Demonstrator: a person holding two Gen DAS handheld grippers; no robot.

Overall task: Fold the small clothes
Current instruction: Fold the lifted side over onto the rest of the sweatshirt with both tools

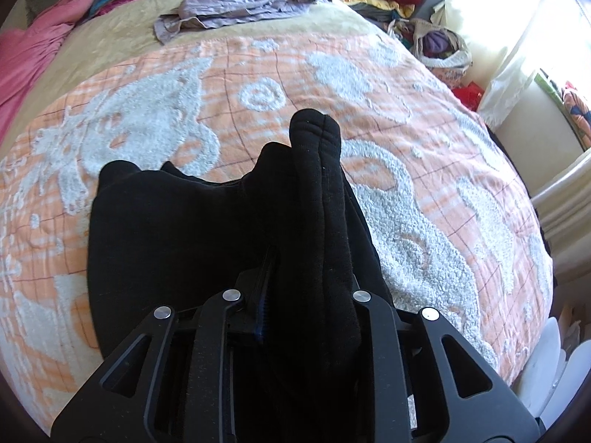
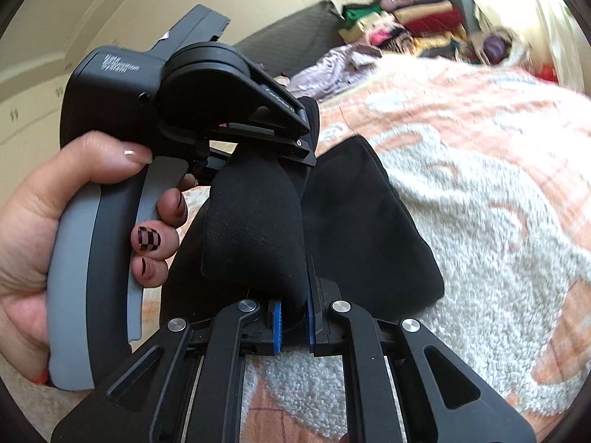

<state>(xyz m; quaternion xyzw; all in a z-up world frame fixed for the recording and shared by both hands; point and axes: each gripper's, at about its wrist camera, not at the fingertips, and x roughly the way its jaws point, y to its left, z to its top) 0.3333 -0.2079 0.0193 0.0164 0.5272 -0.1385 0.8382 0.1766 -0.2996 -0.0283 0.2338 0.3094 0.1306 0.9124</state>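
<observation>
The right claw is clamped on a fold of the black garment, which rises straight ahead of it to the left claw, also closed on the cloth. A hand grips the left claw's handle. Beyond, the garment drapes onto the bed; a lilac cloth lies far ahead

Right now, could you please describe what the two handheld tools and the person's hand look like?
Both tools are matte black linkage frames with silver pivot pins; the right tool has blue finger pads. The left tool shows a dark body with small white lettering and a grey grip. The bare left hand has checkered black nail art.
</observation>
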